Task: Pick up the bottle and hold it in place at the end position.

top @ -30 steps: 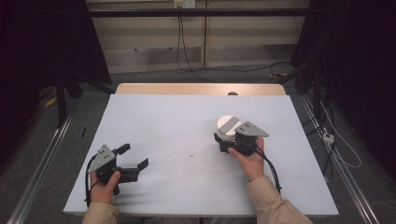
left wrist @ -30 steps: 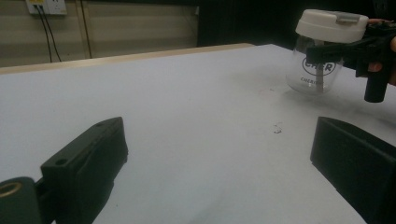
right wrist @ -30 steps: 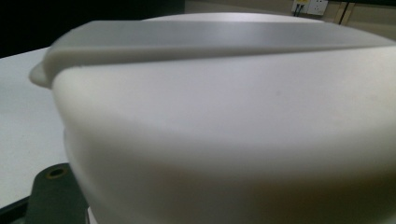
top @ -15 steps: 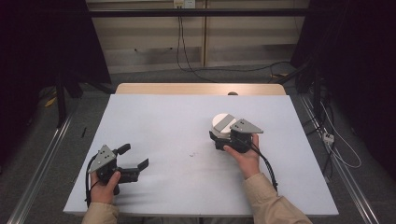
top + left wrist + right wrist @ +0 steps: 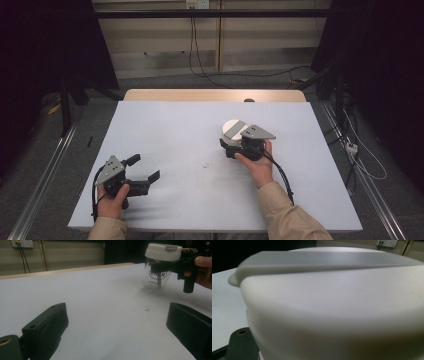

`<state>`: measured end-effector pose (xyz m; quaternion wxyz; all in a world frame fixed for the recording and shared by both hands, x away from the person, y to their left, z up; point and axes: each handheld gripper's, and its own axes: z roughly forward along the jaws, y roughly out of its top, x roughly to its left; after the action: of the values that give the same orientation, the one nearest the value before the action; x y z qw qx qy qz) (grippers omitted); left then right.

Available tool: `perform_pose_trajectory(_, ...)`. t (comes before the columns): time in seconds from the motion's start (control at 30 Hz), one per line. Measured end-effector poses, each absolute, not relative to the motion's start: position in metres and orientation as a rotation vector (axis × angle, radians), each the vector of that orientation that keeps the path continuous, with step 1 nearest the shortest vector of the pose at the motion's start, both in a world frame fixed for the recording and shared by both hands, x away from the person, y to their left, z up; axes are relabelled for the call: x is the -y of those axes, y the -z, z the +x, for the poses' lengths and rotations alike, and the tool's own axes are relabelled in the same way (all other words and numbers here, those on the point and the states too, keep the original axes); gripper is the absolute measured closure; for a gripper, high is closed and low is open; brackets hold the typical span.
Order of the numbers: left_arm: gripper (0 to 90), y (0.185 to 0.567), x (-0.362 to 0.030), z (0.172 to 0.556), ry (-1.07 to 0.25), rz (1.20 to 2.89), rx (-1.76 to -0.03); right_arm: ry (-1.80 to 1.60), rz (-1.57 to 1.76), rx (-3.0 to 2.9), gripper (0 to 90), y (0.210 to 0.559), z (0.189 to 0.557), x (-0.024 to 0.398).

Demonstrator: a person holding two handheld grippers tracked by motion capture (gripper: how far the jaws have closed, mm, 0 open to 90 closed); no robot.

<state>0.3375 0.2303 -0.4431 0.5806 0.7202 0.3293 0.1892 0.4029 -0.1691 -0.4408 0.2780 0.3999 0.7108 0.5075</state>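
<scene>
While you hold both up:
left gripper (image 5: 145,169): jaws apart, nothing between
right gripper (image 5: 231,145): clamped round your jar (image 5: 158,266), standing on table (image 5: 170,130)

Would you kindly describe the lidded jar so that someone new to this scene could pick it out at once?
On the white table, look right of centre, where the right tool grips it. The jar is clear with dark printed lettering and a wide white lid bearing a grey strip; it is the only container on the table.

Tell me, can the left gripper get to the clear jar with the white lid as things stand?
Probably yes. Bare white table lies between the open left gripper and the clear jar with the white lid. But the right gripper is already around the jar, under its lid, so little free side remains.
</scene>
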Motion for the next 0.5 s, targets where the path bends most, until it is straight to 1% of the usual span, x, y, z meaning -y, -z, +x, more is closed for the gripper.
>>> perform_pose_trajectory(0.5,3.4,0.444,-0.230,0.338,-0.439,1.686,-0.768,-1.366,1.072,-1.927,18.3,0.445,0.413,0.157)
